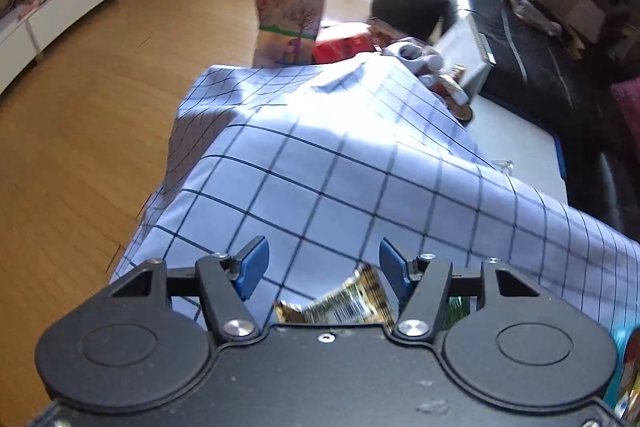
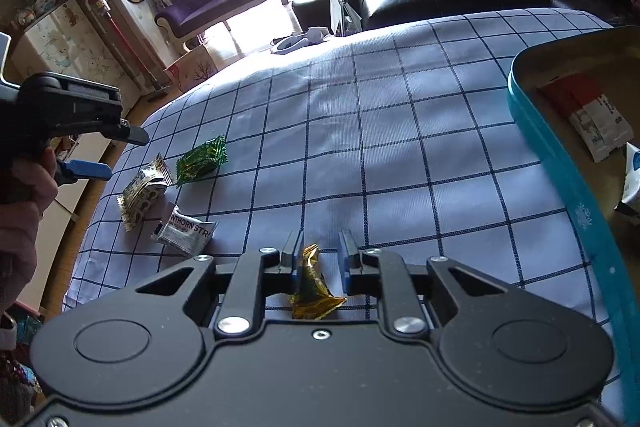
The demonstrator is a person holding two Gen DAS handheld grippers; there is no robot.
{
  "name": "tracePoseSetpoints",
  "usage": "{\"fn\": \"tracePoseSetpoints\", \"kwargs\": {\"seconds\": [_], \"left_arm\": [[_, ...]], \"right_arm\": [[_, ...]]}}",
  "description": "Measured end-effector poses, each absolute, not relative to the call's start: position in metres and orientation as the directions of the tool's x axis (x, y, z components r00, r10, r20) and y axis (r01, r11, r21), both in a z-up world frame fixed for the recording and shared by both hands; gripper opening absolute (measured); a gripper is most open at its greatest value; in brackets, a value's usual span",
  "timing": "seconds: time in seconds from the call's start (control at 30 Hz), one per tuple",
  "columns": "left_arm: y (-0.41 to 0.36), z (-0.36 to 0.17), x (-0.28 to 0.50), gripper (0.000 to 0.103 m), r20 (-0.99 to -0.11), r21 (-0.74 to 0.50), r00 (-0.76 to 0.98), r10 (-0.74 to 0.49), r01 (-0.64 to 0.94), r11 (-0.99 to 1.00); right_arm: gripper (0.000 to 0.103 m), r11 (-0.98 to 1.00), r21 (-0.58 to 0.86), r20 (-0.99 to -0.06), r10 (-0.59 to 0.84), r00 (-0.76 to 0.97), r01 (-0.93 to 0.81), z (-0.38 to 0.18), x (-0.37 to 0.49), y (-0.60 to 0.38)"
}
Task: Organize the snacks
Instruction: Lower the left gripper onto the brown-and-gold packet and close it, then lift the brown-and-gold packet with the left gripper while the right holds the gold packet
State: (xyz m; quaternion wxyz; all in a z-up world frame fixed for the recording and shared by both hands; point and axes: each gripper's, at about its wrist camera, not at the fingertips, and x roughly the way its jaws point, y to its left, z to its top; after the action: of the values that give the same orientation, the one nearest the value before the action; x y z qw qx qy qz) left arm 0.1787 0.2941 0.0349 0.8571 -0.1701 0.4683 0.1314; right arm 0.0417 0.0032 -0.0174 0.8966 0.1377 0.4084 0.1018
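Gold-wrapped candy (image 2: 310,287) sits pinched in the right gripper (image 2: 318,247) above the checked tablecloth (image 2: 400,147), near its front edge. Left gripper (image 1: 322,261) hangs wide apart and empty over three packets (green (image 2: 202,159), patterned (image 2: 142,189), silver (image 2: 186,229)) at the left edge; a teal tin (image 2: 560,163) stands right.

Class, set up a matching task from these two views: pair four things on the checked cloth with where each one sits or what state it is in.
Things:
1. gold packet
2. green packet
3. red-and-white packet
4. left tool

Places or states:
A. inside the teal tin
B. between the right tool's jaws
C. open, above the loose packets
D. flat on the cloth, farthest of the three loose packets

Pairs: 1-B, 2-D, 3-A, 4-C
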Motion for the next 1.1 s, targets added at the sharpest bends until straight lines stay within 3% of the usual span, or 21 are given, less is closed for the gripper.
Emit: {"fn": "tracePoseSetpoints", "kwargs": {"seconds": [0.13, 0.33, 0.53, 0.8, 1.1], "left_arm": [[0.305, 0.029, 0.189, 0.061, -0.882, -0.12, 0.458, 0.116, -0.455, 0.882], [0.297, 0.011, 0.173, 0.06, -0.91, -0.03, 0.39, 0.14, -0.4, 0.916], [0.272, 0.01, 0.138, 0.06, -0.931, -0.095, 0.363, 0.024, -0.308, 0.946], [0.229, 0.015, 0.089, 0.056, -0.93, -0.057, 0.367, 0.01, -0.172, 0.984], [0.218, 0.062, 0.072, 0.056, -0.874, -0.143, 0.484, -0.047, -0.163, 0.976]], "right_arm": [[0.026, 0.947, 0.309, -0.705, 0.288, 0.648, -0.084, -0.017, 0.041, 0.006], [0.026, 0.931, 0.355, -0.701, 0.321, 0.637, -0.078, -0.018, 0.043, -0.003], [0.025, 0.923, 0.377, -0.7, 0.34, 0.629, -0.079, -0.018, 0.044, -0.009], [0.025, 0.925, 0.374, -0.707, 0.328, 0.627, -0.062, -0.017, 0.046, -0.019], [0.026, 0.908, 0.419, -0.702, 0.334, 0.63, -0.015, -0.018, 0.049, -0.037]]}}
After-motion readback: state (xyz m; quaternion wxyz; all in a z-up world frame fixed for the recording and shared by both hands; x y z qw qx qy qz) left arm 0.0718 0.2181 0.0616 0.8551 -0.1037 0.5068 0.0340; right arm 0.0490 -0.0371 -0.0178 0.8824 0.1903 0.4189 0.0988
